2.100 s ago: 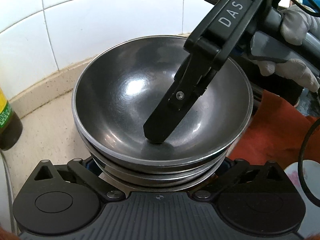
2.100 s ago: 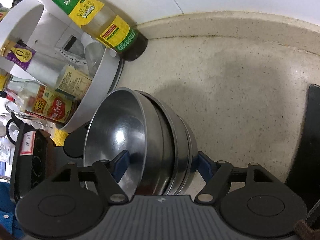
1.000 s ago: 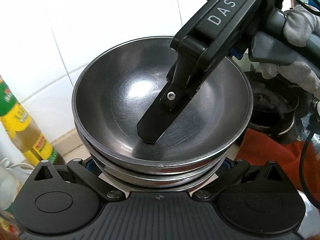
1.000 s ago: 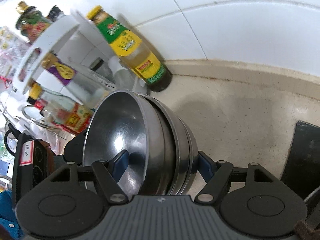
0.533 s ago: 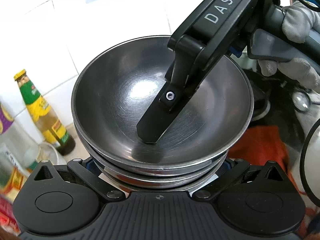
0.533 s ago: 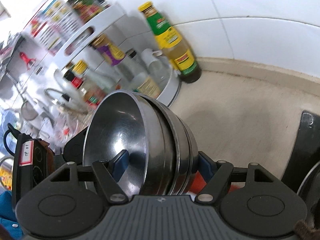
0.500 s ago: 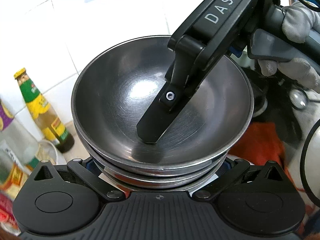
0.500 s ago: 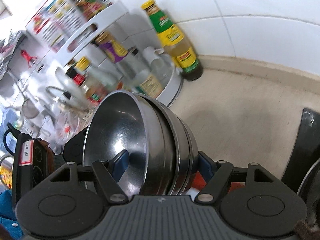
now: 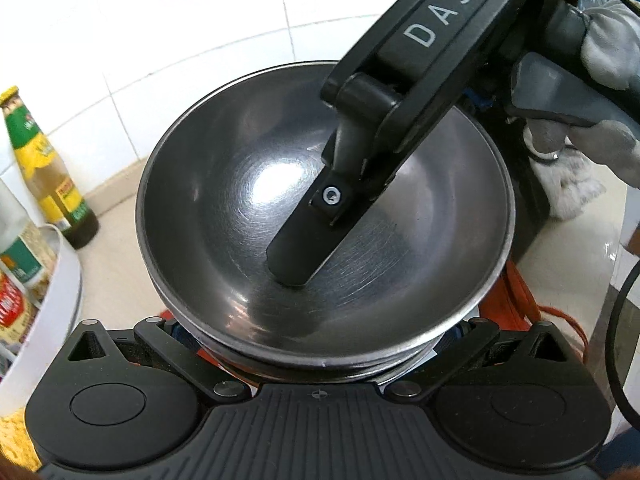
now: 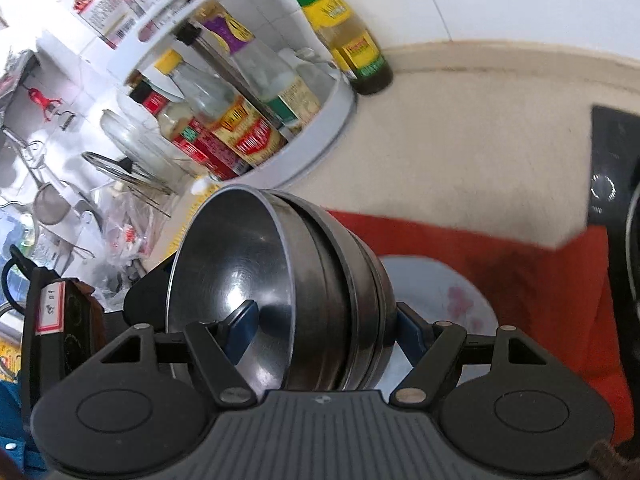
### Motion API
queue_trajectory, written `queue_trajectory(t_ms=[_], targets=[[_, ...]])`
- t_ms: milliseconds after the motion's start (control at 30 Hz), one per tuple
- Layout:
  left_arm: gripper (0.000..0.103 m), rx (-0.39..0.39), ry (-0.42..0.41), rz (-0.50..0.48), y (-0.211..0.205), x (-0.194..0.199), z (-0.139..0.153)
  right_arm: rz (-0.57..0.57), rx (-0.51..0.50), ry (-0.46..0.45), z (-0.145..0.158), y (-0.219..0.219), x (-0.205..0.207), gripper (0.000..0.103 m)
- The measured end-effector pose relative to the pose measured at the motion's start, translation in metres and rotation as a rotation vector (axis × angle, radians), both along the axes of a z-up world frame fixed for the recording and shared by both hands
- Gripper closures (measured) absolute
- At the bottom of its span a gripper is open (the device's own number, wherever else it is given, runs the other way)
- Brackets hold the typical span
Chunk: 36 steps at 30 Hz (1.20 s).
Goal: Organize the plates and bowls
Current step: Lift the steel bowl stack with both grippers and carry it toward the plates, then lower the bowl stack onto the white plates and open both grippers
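Several nested round stainless-steel bowls (image 10: 280, 300) form one stack, held off the beige speckled surface (image 10: 480, 140) by both grippers. Right gripper (image 10: 320, 332): jaws pinching the stack, one blue-padded finger (image 10: 240, 332) inside the top bowl, the other against the outer bowl's underside. Left gripper (image 9: 320, 344): jaws clamp the stack's near edge. Below lie a red cloth (image 10: 540, 280) and a white plate (image 10: 440, 284). White round condiment rack (image 10: 312, 148) at left.

You see a white bottle rack (image 10: 320, 136) and an oil bottle (image 10: 340, 28) at the table's (image 10: 480, 140) back edge, an orange cloth (image 10: 540, 280) nearer.
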State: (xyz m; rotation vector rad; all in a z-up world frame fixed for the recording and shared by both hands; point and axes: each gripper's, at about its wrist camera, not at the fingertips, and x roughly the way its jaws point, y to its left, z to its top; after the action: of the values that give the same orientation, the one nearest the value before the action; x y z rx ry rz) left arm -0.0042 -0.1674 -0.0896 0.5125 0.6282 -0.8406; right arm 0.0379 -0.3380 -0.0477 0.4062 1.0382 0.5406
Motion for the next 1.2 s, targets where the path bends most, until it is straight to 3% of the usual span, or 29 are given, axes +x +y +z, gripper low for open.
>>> queue_trajectory(t_ms=[333,533,667,767,1200], targets=[[0.000,0.051,0.024,-0.017,-0.024,0.007,-0.014,-0.092,-0.004,0.005,-0.030,-0.008,-0.021,0.035],[0.000,0.031,0.127,0.019,-0.026,0.032,-0.007,-0.105,0.004,0.004,-0.041,-0.010,-0.022,0.035],[0.000,0.045,0.107,0.015,-0.027,0.039,-0.006,-0.098,-0.002,0.011,-0.045,-0.013,-0.023,0.035],[0.000,0.062,0.082,0.019,-0.022,0.021,-0.009,-0.088,-0.013,-0.016,-0.042,-0.014,-0.026,0.035],[0.001,0.055,0.099,0.065,-0.021,0.000,-0.011,-0.081,-0.084,-0.060,-0.040,-0.012,-0.034,0.035]])
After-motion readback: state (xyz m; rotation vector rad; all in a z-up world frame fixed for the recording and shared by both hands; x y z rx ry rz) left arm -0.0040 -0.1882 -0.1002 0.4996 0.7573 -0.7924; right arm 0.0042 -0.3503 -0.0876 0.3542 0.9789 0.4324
